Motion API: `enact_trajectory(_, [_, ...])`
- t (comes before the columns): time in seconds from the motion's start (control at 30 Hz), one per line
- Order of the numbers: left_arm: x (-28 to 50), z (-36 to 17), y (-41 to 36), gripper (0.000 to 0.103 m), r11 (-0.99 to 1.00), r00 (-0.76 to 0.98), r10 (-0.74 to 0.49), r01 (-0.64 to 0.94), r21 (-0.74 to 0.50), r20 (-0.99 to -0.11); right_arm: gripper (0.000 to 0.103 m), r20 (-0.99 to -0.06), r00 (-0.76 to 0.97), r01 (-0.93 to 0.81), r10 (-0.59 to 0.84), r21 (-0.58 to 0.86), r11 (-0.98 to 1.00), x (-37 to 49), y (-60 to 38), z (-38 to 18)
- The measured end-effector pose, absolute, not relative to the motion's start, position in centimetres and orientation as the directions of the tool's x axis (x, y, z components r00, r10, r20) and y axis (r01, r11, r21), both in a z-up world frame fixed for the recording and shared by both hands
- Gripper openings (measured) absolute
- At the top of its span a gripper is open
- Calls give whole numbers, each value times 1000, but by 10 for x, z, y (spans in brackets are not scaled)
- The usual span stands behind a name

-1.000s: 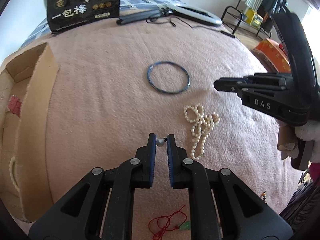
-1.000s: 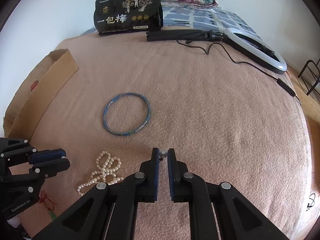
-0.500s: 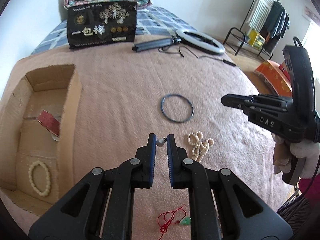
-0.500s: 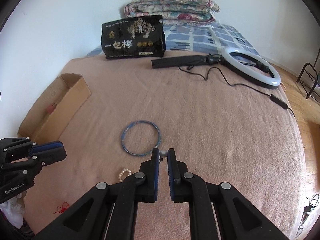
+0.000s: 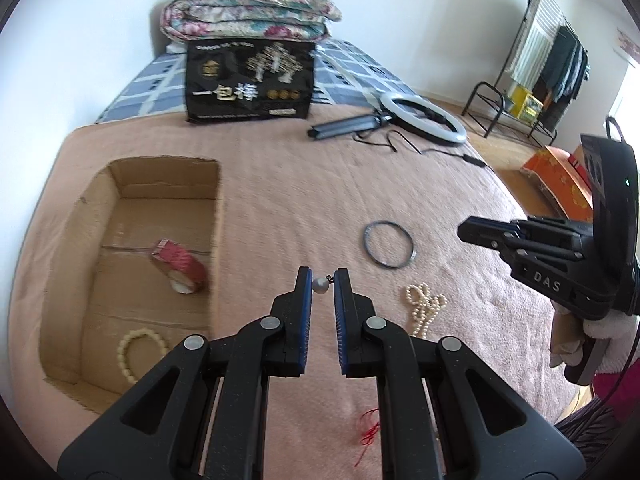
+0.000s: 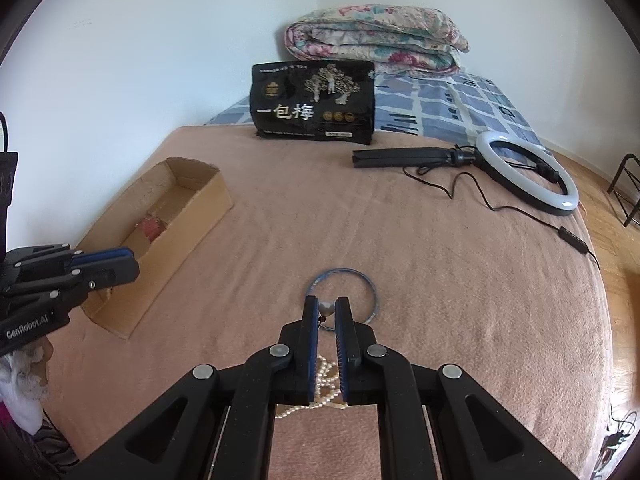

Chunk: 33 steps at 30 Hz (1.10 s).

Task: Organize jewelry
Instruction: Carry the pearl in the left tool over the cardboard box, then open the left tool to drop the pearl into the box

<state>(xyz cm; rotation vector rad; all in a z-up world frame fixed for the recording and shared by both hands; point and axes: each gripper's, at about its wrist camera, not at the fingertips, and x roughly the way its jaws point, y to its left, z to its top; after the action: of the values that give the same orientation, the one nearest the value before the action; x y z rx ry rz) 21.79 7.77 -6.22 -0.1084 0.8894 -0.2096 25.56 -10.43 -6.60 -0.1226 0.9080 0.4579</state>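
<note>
My left gripper (image 5: 323,284) is shut on a small pearl earring (image 5: 319,285), held above the pink blanket just right of the open cardboard box (image 5: 164,160). A red band (image 5: 180,265) and a cream bead bracelet (image 5: 140,350) lie inside the box. My right gripper (image 6: 327,309) is shut on a second pearl earring (image 6: 326,309), over the blue bangle (image 6: 340,270). A pearl necklace (image 5: 424,308) lies on the blanket below the bangle (image 5: 388,244). A red cord (image 5: 370,432) lies near the front edge. Each gripper shows in the other's view: right gripper (image 5: 464,233), left gripper (image 6: 134,269).
At the back stand a black printed bag (image 5: 248,82) and a folded floral quilt (image 5: 248,10). A ring light (image 6: 528,174) with tripod and cable lies at the back right. A clothes rack (image 5: 548,52) and an orange box (image 5: 560,176) stand beyond the bed's right side.
Both grippers have risen, each still pinching its earring. The blanket and jewelry look farther away, and the box's inside has come into the left wrist view.
</note>
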Motion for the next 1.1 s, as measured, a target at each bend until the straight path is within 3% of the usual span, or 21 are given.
enact_trajectory(1.1, [175, -55, 225, 9, 977, 676, -47, -124, -176, -735, 6, -762, 449, -597, 467, 133, 791, 241, 42, -48])
